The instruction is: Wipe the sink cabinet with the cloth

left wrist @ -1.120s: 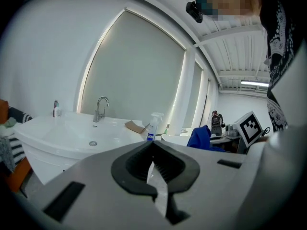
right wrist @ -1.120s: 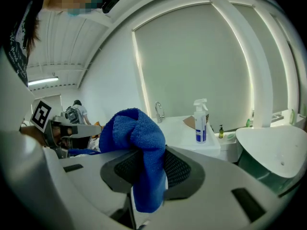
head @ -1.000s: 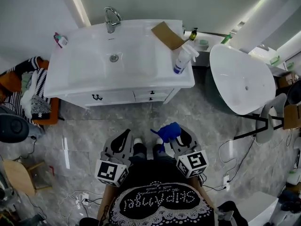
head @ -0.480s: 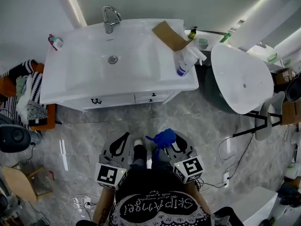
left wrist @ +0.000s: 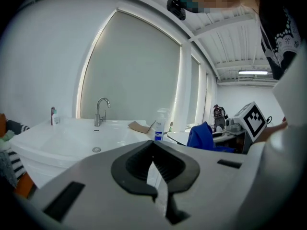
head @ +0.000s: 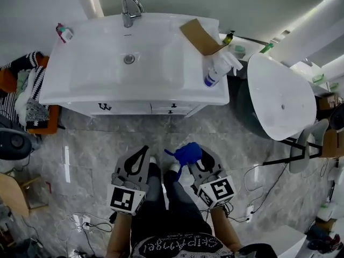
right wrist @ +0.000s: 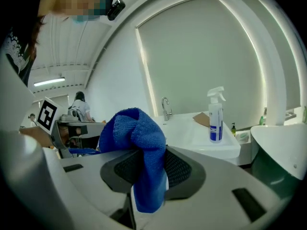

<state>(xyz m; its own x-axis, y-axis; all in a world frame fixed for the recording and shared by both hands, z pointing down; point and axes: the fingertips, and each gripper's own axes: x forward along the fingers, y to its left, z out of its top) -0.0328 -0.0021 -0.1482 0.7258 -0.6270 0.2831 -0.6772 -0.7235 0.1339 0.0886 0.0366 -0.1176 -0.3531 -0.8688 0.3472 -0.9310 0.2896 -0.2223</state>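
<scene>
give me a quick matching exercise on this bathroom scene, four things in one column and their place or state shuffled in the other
Things:
1. blue cloth
2. spray bottle
3. faucet
4. left gripper

Place or state:
A. at the back edge, behind the drain
B. shut, nothing between its jaws
C. clamped in the right gripper
D. standing at the right end of the sink top, near the cardboard

Pairs: 1-C, 2-D, 3-A, 4-B
</scene>
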